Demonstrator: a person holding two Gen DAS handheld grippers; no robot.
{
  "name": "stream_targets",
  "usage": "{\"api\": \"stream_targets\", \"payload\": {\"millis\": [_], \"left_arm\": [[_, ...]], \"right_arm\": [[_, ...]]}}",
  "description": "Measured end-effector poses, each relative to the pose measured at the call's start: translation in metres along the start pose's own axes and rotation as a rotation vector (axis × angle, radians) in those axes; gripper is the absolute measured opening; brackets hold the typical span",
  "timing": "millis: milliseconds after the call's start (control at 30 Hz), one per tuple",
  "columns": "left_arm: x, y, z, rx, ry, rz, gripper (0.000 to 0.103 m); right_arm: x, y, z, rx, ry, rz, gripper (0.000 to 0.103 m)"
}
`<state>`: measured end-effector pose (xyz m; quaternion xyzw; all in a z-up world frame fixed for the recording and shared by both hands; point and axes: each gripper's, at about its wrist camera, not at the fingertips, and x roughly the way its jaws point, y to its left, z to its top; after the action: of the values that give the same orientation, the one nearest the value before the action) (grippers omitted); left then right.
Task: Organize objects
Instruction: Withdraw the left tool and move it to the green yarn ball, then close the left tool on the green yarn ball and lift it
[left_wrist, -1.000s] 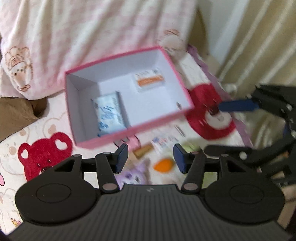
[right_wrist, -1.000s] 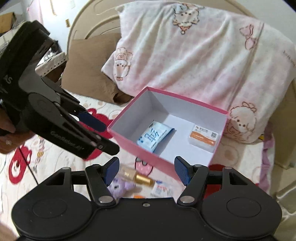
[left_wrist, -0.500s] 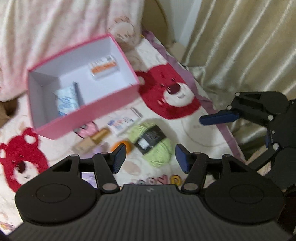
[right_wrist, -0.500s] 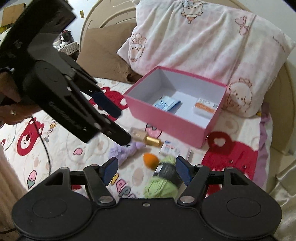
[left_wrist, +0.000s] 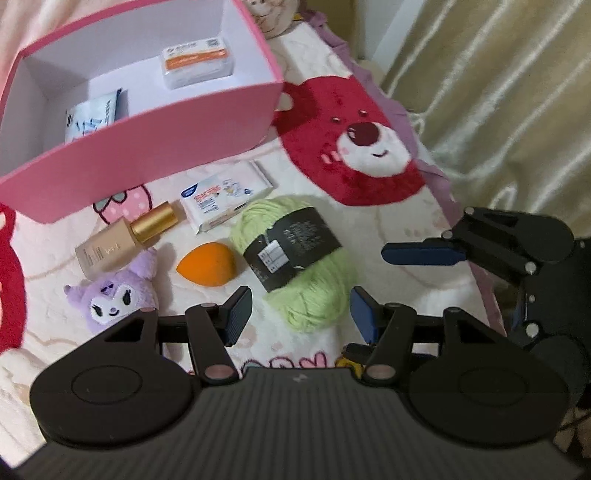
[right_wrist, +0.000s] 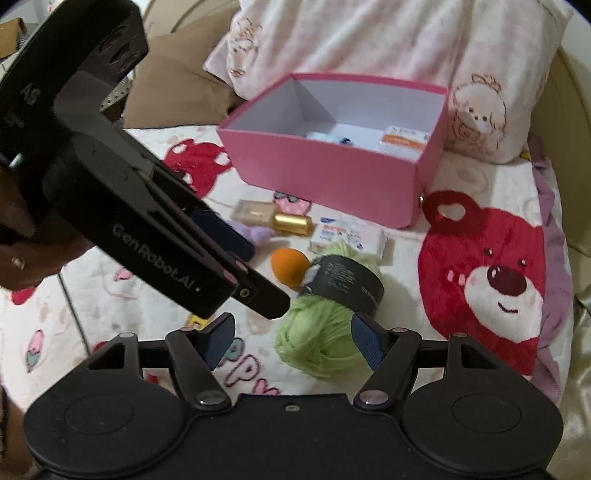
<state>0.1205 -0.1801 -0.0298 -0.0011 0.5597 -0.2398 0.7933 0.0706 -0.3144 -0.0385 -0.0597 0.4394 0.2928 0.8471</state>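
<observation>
Left gripper (left_wrist: 301, 314), jaws apart and empty after widening slightly, hangs over the yarn (left_wrist: 295, 254) on the bed (left_wrist: 388, 221). Right gripper (right_wrist: 291, 339), jaws wide and empty, frames the same yarn. From the yarn: sponge (left_wrist: 206, 263) at 9 o'clock, wipes (left_wrist: 225, 194) at 11, box (left_wrist: 147, 144) beyond. Only the left view shows the plush (left_wrist: 110, 302) whole; only the right shows a hand (right_wrist: 22, 254) and the pillow (right_wrist: 369, 40).

Both wrist cameras are looking steeply down, close over the bed, sharing the green yarn (left_wrist: 303, 258) and pink box (right_wrist: 325, 170).
</observation>
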Motion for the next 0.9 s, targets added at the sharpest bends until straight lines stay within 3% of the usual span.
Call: {"api": "stream_targets", "payload": {"millis": [167,467,633,700,767,900], "left_arm": [[0.026,0.018,-0.007,-0.131,-0.034,-0.05,0.058],[0.056,0.032,-0.027,-0.288,-0.102,-0.169,0.063],[0.068,0.036,-0.032,-0.354,-0.102,-0.209,0.067],[0.072,0.033,-0.033,-0.351,-0.118,-0.215,0.069],[0.074,0.029,-0.035,-0.307,-0.121,-0.212,0.063],[0.064,0.019,-0.043,-0.251,-0.148,-0.204,0.055]], "right_arm": [[0.023,-0.004,-0.015,-0.002,-0.021,-0.062,0.076],[0.049,-0.019,-0.035,0.1,-0.046,-0.023,0.081],[0.062,-0.026,-0.037,0.138,-0.039,-0.049,0.081],[0.064,-0.028,-0.039,0.163,-0.037,-0.039,0.079],[0.064,-0.023,-0.041,0.15,-0.027,-0.055,0.069],[0.057,-0.009,-0.047,0.137,-0.053,-0.105,0.061]]}}
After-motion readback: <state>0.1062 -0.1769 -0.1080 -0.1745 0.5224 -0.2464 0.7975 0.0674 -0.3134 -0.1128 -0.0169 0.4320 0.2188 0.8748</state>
